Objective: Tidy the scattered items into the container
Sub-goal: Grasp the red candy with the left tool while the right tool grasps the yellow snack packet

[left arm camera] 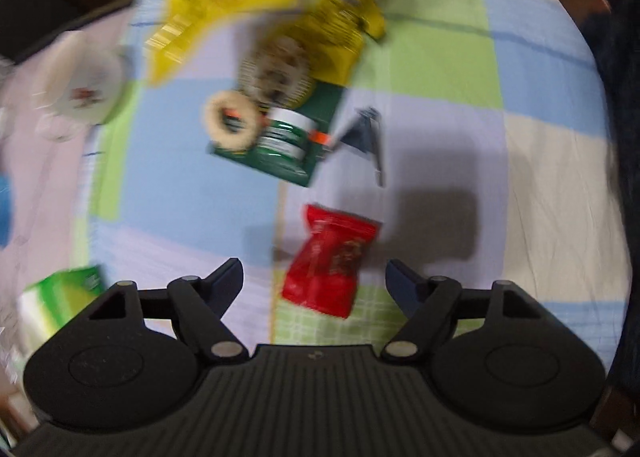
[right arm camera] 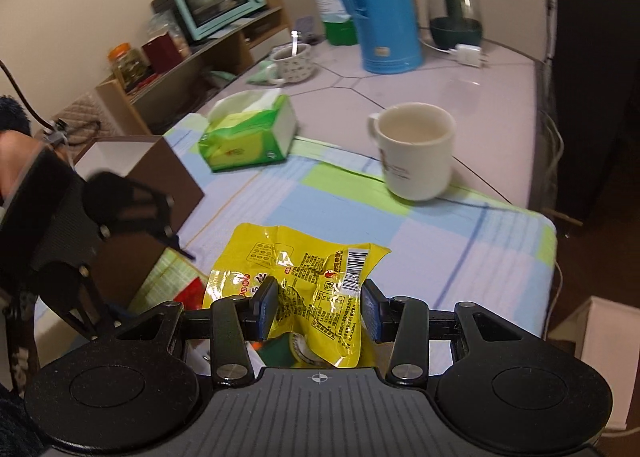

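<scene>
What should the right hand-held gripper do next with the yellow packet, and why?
Probably close a little more on the yellow packet before lifting. The right hand-held gripper has one finger on each side of it, but the right finger appears not to press it yet. The brown box, the likely container, stands open to the left.

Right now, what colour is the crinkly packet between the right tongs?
Bright yellow packet with small red and black print and a barcode; clearest in the right wrist view.

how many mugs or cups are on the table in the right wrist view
2. A plain white mug stands at the edge of the patchwork cloth; a dotted mug with a spoon sits farther back, left of the blue thermos. Others may be hidden.
</scene>
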The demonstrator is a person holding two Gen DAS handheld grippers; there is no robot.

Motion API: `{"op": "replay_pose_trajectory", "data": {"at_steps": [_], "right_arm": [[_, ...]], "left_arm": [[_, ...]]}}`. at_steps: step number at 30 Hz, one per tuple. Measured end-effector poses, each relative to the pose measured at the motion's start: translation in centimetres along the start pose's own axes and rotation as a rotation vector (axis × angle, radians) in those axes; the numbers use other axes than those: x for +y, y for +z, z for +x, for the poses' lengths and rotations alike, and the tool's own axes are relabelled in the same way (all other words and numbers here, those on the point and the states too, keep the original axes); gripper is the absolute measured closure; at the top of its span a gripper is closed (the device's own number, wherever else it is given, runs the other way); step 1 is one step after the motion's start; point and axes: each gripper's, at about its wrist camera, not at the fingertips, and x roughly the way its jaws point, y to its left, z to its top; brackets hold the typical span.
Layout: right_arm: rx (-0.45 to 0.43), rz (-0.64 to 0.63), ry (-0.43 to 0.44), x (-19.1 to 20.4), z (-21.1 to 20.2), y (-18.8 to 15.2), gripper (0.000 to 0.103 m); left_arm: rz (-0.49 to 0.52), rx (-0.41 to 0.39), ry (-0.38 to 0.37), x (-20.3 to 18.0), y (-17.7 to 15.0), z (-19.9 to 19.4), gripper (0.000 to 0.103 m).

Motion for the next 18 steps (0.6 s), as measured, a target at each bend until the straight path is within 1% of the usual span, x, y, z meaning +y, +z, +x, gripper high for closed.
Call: {"op": "replay_pose_trajectory", "data": {"at_steps": [1, 2, 3, 4, 5, 6, 8, 9, 10, 13, 18], "right_arm": [[0.001, 0.007, -0.004, -0.2, -0.2, -0.2, 0.06], [0.001, 0.014, -0.009, -0.4, -0.3, -0.4, 0.06], [0.002, 0.02, -0.013, -0.6, -0.5, -0.6, 0.06], [0.004, 0.024, -0.017, -0.7, -0.6, -0.8, 0.06], [0.008, 0.028, -0.019, -0.8, -0.7, -1.0, 0.06], [0.013, 0.031, -0.022, -0.8, -0.8, -1.1, 0.06], [0.025, 0.038, -0.025, -0.8, -0.9, -1.5, 0.06], [0.032, 0.042, -0.027, -0.7, -0.9, -1.7, 0.06], [0.039, 0.047, -0.028, -0.6, -0.9, -1.9, 0.06], [0.06, 0.059, -0.03, -0.2, -0.8, -2.6, 0.06], [0.089, 0.067, -0.044, 0.7, -1.0, -3.6, 0.06]], "left_arm": [[0.014, 0.013, -0.018, -0.1, 0.1, 0.8, 0.029], [0.023, 0.025, -0.033, -0.1, 0.2, 1.5, 0.035], [0.032, 0.038, -0.048, -0.2, 0.2, 2.3, 0.049], [0.034, 0.047, -0.053, -0.2, 0.2, 2.9, 0.055], [0.028, 0.041, -0.06, -0.1, 0.1, 3.2, 0.057], [0.014, 0.032, -0.075, 0.2, -0.1, 3.2, 0.067], [-0.013, 0.022, -0.099, 0.5, -0.4, 3.2, 0.068], [-0.014, 0.018, -0.097, 0.5, -0.6, 3.2, 0.073], [-0.012, 0.014, -0.093, 0.3, -0.8, 3.1, 0.073], [-0.028, -0.001, -0.061, -0.2, -1.1, 2.6, 0.075], [-0.08, -0.07, -0.015, -0.7, -2.0, -0.2, 0.076]]}}
